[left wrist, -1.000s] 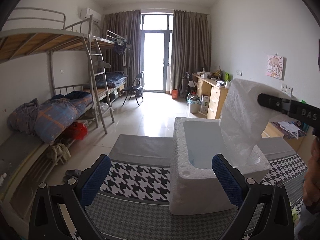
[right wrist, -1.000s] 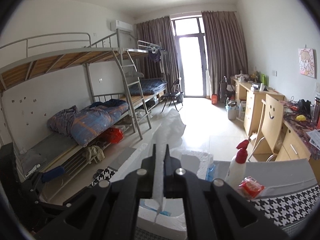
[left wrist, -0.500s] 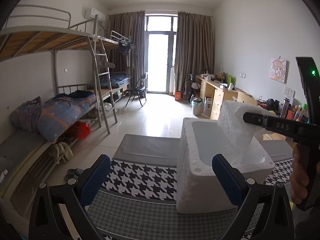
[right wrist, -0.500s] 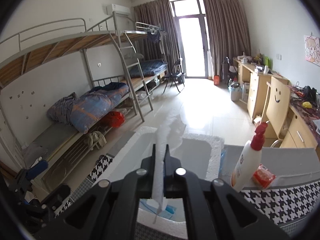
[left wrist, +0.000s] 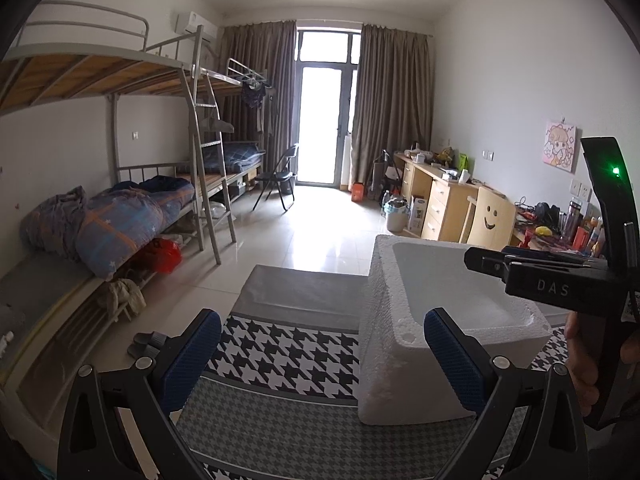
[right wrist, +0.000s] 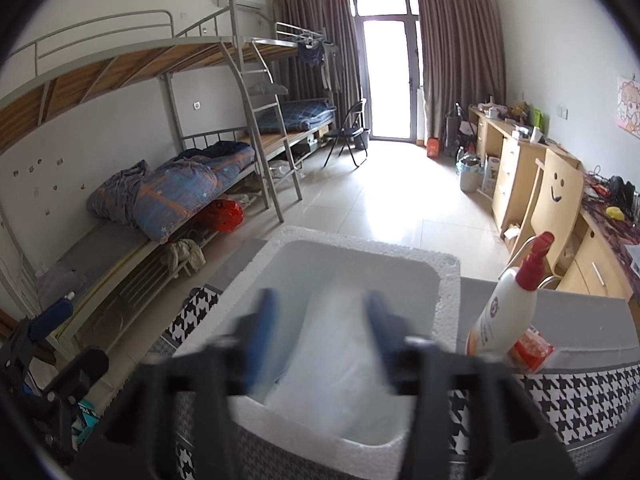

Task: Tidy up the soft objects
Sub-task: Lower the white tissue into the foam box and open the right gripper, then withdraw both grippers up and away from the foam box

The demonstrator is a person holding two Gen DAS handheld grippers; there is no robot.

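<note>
I am spreading my right gripper (right wrist: 318,332) over the foam box (right wrist: 448,280), its blurred jaws opening clear of the white bag (right wrist: 332,364) lying inside below them, and should lift straight up, while my left gripper (left wrist: 320,360) is waiting apart, empty, near the box's left side.
</note>
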